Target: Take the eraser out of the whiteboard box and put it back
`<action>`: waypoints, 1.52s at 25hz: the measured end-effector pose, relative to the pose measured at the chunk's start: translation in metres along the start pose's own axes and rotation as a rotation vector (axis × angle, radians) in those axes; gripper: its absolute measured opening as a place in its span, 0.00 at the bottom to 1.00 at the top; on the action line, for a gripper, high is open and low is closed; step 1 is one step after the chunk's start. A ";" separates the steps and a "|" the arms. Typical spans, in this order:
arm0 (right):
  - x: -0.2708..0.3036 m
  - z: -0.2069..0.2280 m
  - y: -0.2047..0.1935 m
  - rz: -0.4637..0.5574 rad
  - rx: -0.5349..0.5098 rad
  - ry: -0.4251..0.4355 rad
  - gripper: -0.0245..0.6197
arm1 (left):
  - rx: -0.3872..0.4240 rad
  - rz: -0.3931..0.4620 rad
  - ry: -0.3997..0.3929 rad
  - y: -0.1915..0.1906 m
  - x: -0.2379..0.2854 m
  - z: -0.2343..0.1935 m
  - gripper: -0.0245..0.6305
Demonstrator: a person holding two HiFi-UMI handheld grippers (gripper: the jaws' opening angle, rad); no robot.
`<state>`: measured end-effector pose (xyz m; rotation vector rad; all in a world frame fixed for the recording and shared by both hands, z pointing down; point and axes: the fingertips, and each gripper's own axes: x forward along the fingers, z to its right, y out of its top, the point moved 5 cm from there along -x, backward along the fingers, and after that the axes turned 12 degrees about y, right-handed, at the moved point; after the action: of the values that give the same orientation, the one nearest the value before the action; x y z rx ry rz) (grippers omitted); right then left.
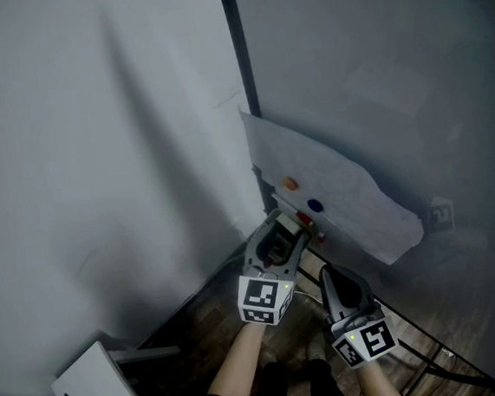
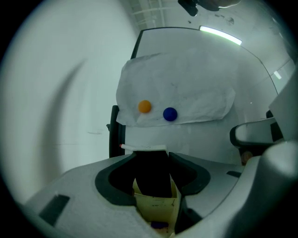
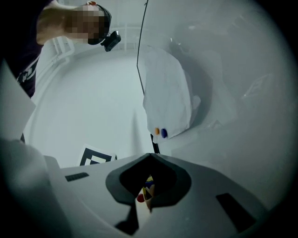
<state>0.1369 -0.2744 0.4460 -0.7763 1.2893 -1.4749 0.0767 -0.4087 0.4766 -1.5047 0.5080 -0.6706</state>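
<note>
My left gripper (image 1: 279,233) points at the whiteboard's lower left corner, shut on a black eraser (image 2: 152,174) with a white top face. Right under the eraser stands an open yellowish box (image 2: 156,207) with a blue marker cap showing inside. In the head view the eraser (image 1: 275,253) is a dark block between the jaws, and the box (image 1: 307,224) shows just past them with a red cap. My right gripper (image 1: 329,274) hangs to the right and a little behind, its jaws shut with nothing in them (image 3: 150,157). The box (image 3: 148,183) shows small through their hollow.
A white paper sheet (image 1: 334,193) hangs on the whiteboard (image 1: 391,66), pinned by an orange magnet (image 1: 290,182) and a blue magnet (image 1: 315,204). A dark frame post (image 1: 237,46) separates the board from the pale wall. A white panel (image 1: 100,390) lies low left on the wooden floor (image 1: 215,318).
</note>
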 end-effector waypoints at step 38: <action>0.011 -0.043 0.081 0.144 -0.129 0.114 0.04 | 0.070 0.231 0.028 0.113 -0.121 0.005 0.13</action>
<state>0.1158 -0.2661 0.3567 -0.6755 1.5072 -1.3466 0.0026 -0.3289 0.3519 -1.3481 0.6622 -0.5241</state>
